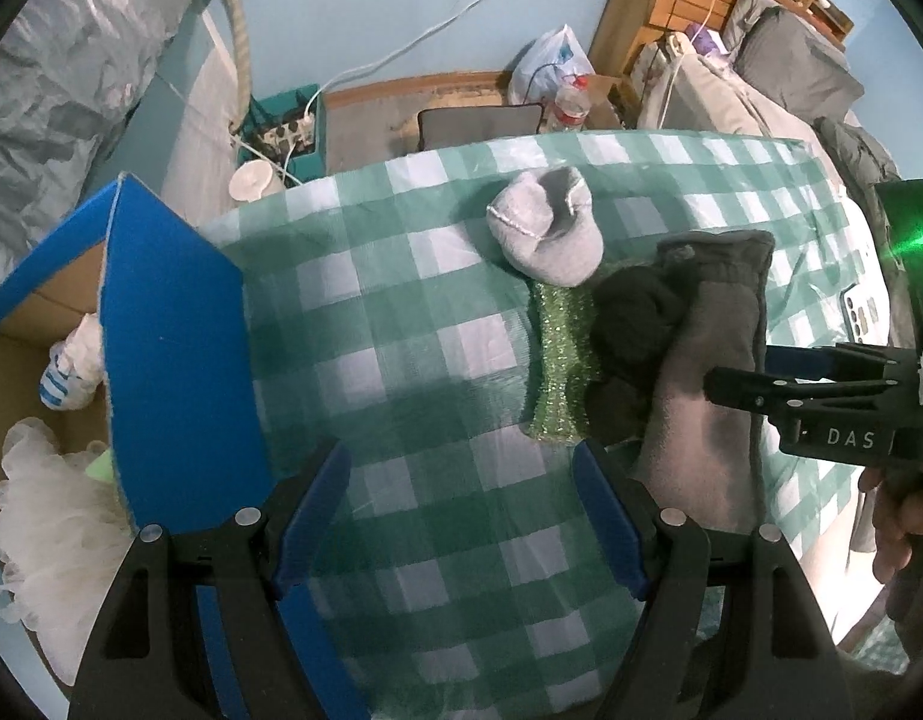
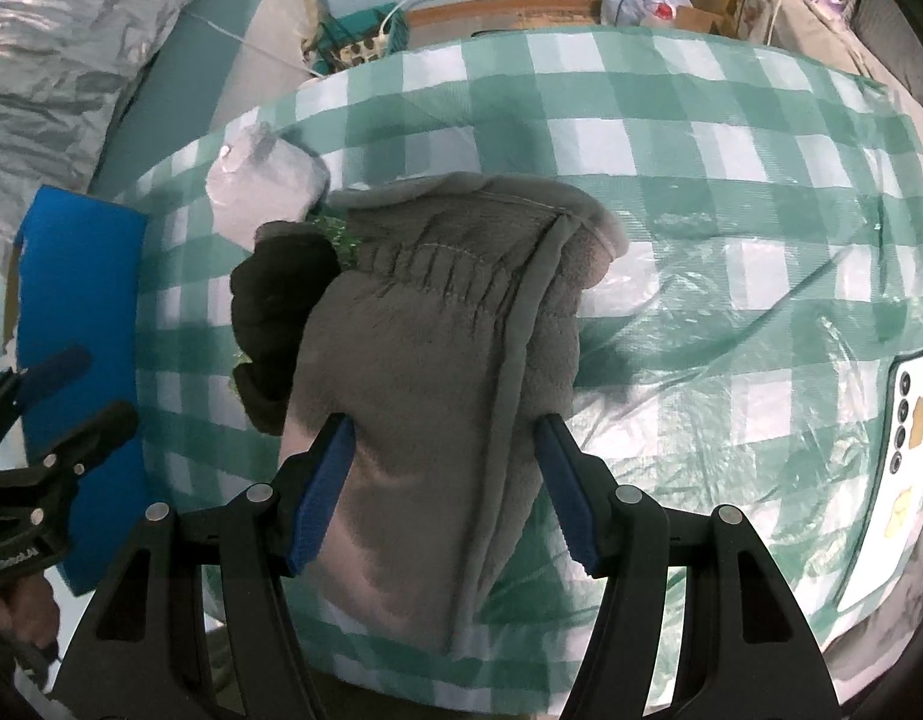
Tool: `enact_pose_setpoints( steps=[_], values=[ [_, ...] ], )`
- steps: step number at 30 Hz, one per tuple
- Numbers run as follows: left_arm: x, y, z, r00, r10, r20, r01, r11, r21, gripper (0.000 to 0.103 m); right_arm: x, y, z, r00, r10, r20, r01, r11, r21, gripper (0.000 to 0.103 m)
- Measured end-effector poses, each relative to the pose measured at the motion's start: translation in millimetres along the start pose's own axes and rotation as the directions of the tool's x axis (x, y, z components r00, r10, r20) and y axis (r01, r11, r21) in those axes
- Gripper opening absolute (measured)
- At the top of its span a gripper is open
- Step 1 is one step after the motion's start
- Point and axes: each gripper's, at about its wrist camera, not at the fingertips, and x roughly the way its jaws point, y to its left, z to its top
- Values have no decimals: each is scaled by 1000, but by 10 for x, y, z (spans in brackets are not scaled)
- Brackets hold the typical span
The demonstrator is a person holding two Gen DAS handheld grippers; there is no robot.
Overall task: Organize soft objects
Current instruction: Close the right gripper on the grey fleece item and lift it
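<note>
A: Status of right gripper (image 2: 443,480)?

B: Jaws spread wide, one blue pad on each side of the grey fleece mitten (image 2: 437,372). Whether the pads press the fabric or only flank it cannot be told. The mitten lies flat on the green-and-white checked surface (image 2: 671,138).

A: Left gripper (image 1: 461,516)?

B: Fully parted, nothing between the fingers, positioned over bare checked cloth near the front edge.

A: Location of remaining soft items?

B: A dark knitted item (image 1: 635,312) lies against the mitten's left edge. A green glittery scrubber (image 1: 560,366) lies just beside it, partly covered. A light grey sock (image 1: 548,228) rests at the scrubber's far end, touching it.

A: Container?

B: A blue cardboard box (image 1: 173,360) stands at the left edge of the surface, flaps up. Inside: a white mesh pouf (image 1: 47,516) and a blue-and-white striped item (image 1: 71,372).
</note>
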Motion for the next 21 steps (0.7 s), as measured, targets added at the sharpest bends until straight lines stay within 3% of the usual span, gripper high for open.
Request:
enact_pose_setpoints(
  steps=[4,8,10,15,21],
  values=[
    [19,-21,22,1000,-1,-6,1,1000,8,78,52,27,-1,999,-32,-3,32,999,-15,60],
    [20,-45,72,1000,-4,-4,4,1000,18,78,45,92,-36,998,-57,12,58,997,-52,28],
    [28,-58,111,1000,-5,-4,5,1000,24,78,16,113,-51,998,-61,17,62,995,-72,21],
    [33,-96,240,1000,-9,1,9,999,38,78,-110,117,-91,996,-83,33,86,990,-112,17],
    [44,-159,445,1000,-21,13,20,998,60,82,-317,-64,-110,996,-66,54,70,994,-80,17]
  ],
)
